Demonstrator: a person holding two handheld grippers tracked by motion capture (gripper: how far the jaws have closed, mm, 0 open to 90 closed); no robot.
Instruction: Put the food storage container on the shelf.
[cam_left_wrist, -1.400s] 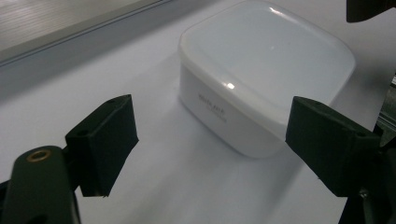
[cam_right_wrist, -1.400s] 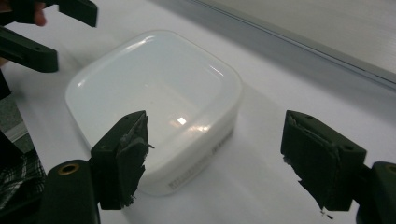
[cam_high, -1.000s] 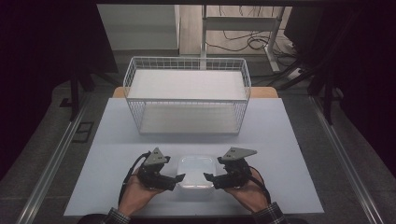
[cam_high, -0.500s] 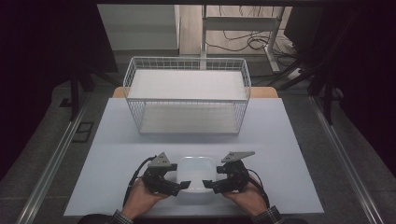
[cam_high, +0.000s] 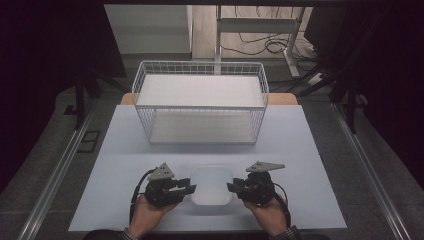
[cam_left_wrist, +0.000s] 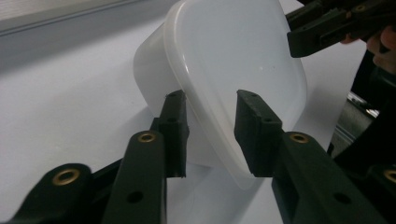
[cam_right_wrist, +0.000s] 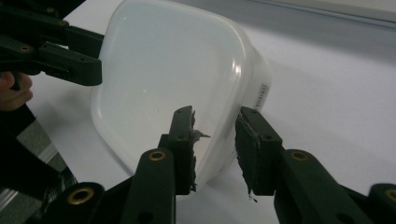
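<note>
A white translucent plastic container (cam_high: 211, 184) with its lid on rests on the pale table (cam_high: 125, 150) near the front edge. My left gripper (cam_high: 193, 189) is at the container's left side. In the left gripper view the open jaws of the left gripper (cam_left_wrist: 210, 100) straddle the rim of the container (cam_left_wrist: 233, 60). My right gripper (cam_high: 229, 187) is at its right side. In the right gripper view the jaws of the right gripper (cam_right_wrist: 215, 116) stand apart around the rim of the container (cam_right_wrist: 163, 70). Each gripper view also shows the other gripper farther off at the opposite rim.
A white wire basket (cam_high: 200, 107) stands at the back middle of the table, with open table surface between it and the container. Dark floor and metal rails border the table on both sides. The front edge lies just below the hands.
Both hands dipped slightly toward the front edge and came back to the container's sides. The container sits in about the same spot.
</note>
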